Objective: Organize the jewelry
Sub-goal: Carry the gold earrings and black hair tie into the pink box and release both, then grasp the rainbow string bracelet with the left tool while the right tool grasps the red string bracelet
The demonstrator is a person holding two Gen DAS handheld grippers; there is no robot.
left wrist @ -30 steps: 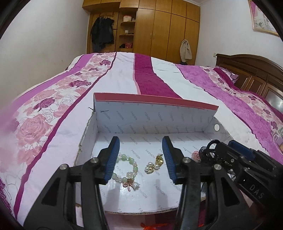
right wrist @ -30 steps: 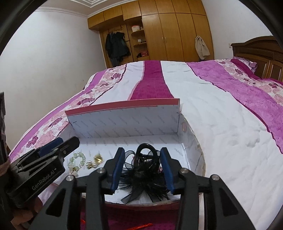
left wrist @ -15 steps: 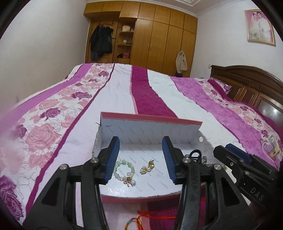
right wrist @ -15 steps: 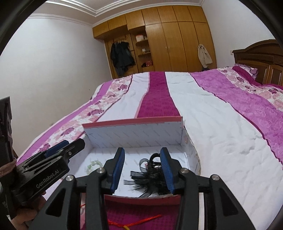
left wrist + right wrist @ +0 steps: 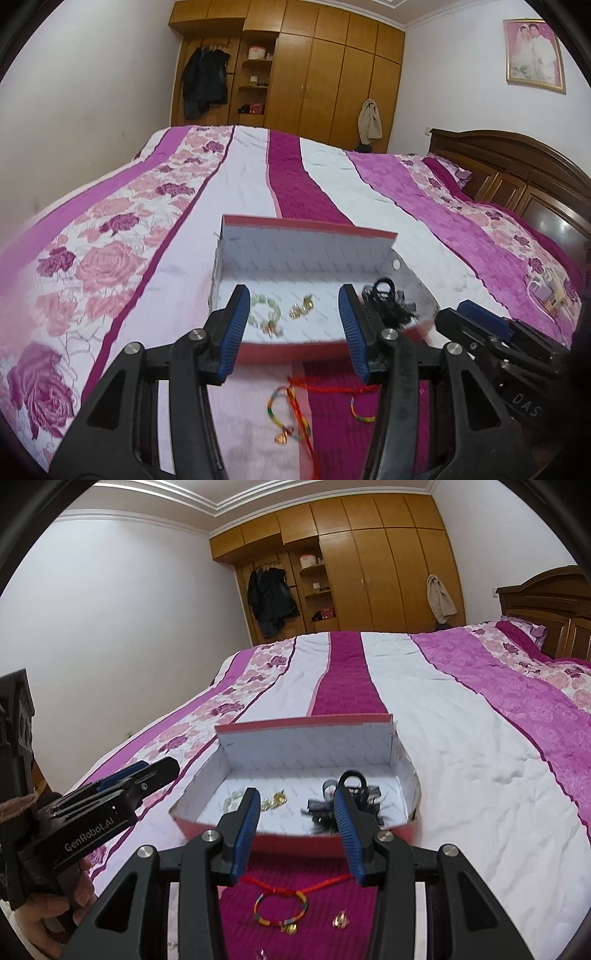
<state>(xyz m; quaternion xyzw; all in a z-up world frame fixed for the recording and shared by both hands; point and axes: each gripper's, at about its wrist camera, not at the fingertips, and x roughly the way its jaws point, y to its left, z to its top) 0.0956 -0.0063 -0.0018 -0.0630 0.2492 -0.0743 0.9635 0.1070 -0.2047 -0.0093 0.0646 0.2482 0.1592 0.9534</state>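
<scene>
Jaws spread wide and empty: left gripper (image 5: 291,328) at lower centre of the left wrist view, right gripper (image 5: 297,819) at lower centre of the right wrist view, neither touching anything. Poised above the bedspread (image 5: 461,746), just short of the near rim of the open red-and-white box (image 5: 310,738) at mid-frame.

Inside the box, toward its left: a pale green bead bracelet (image 5: 264,312) beside a small gold-coloured piece (image 5: 301,308); toward its right, a black hair accessory (image 5: 343,801), partly hidden behind the right gripper's blue pad. Outside the box, low in the right wrist view on the magenta stripe: a multicoloured woven bracelet (image 5: 280,910) on a red cord (image 5: 295,886), a small gold earring (image 5: 340,921) to its right, and something pale at the bottom edge, too small to identify.

Judged midway through sorting: several items boxed, several not yet collected. Next step likely a pick from the pieces lying on the bedspread, calling for a downward tilt, jaws narrowed over the thin cord or tiny earring, and a pinch low against soft fabric without snagging the quilt.
</scene>
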